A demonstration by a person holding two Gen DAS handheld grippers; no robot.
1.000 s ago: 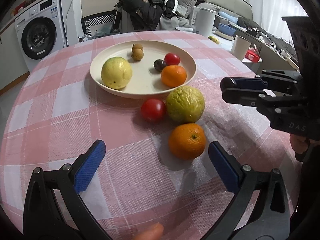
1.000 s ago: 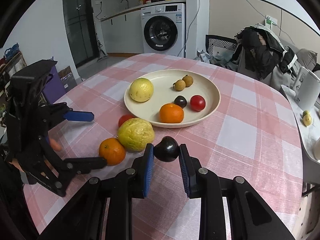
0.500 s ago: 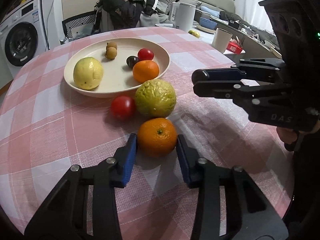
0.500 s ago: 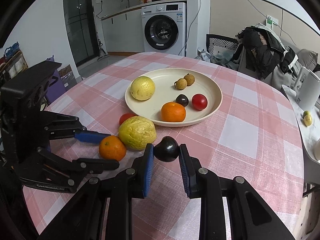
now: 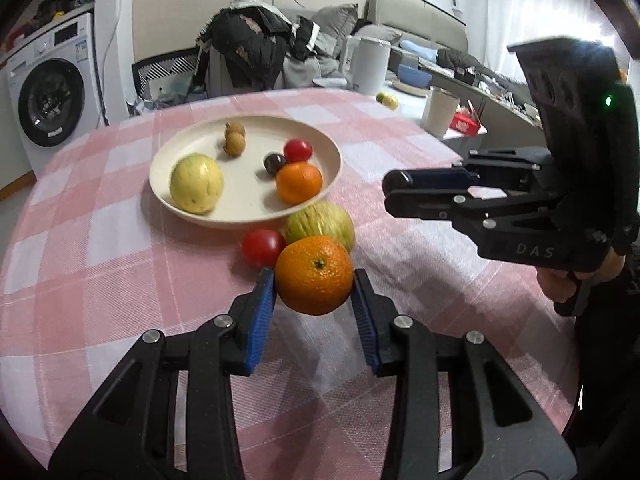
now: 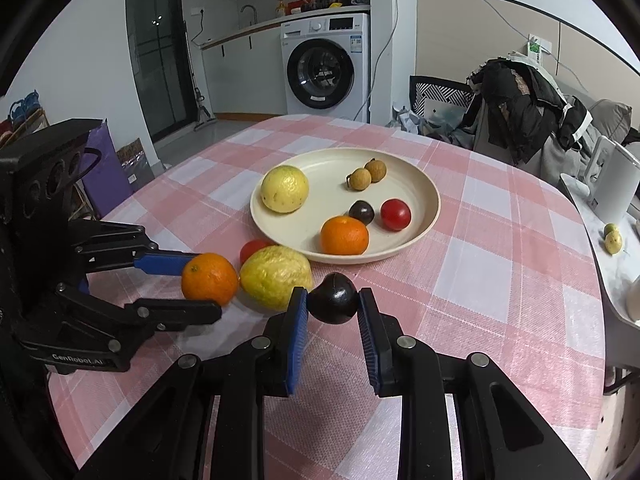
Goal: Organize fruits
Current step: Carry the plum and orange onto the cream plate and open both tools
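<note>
Orange peel now sits clamped between the blue pads (image 5: 262, 312) of the left gripper (image 5: 314, 304). One second earlier its jaws stood wide apart around the orange (image 5: 314, 274), which lay on the checked tablecloth (image 5: 100, 240). The jaws have since closed onto the fruit, and the orange appears raised just clear of the cloth. It hangs near the red tomato (image 5: 262, 246) and the yellow-green guava (image 5: 320, 220), both still on the cloth just outside the cream plate (image 5: 248, 216).

The right gripper (image 6: 333, 308) is unchanged: narrow jaws pinching a dark plum (image 6: 333, 298), in the same position as before.

Consequence: both grippers are loaded. The likely next step is to carry each fruit to the plate, which already holds several fruits. Two loose fruits then remain.
</note>
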